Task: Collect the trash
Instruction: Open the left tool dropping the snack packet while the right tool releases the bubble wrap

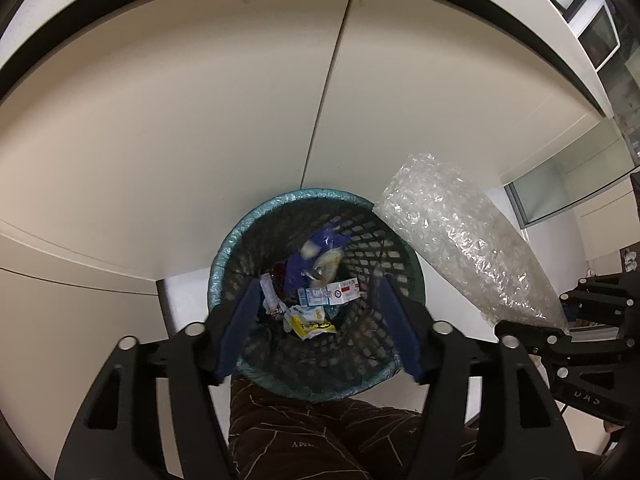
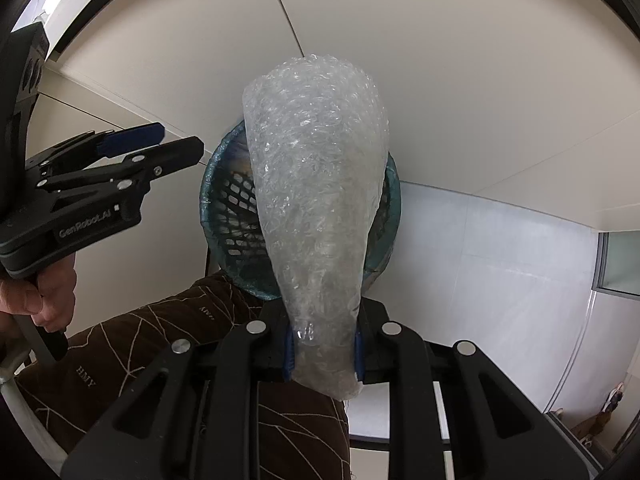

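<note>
A black mesh wastebasket (image 1: 224,256) with a teal liner stands on the floor below both grippers. In it lie a blurred blue wrapper (image 1: 316,252), a small white carton (image 1: 332,294) and a yellow packet (image 1: 312,322). My left gripper (image 1: 319,282) hangs over the basket's mouth, open, with nothing between its blue pads. In the right wrist view my right gripper (image 2: 323,346) is shut on the near end of a roll of clear bubble wrap (image 2: 316,168). The roll points down at the basket (image 2: 208,200) and hides most of its mouth. The left gripper (image 2: 180,141) shows at the left.
Pale cabinet panels (image 1: 200,120) rise behind the basket. A person's leg in brown patterned trousers (image 2: 160,340) sits right beside the basket's near rim, and a hand (image 2: 52,292) holds the left gripper's handle. A glass panel (image 1: 560,184) is at the right. Shoes (image 2: 612,396) lie at far right.
</note>
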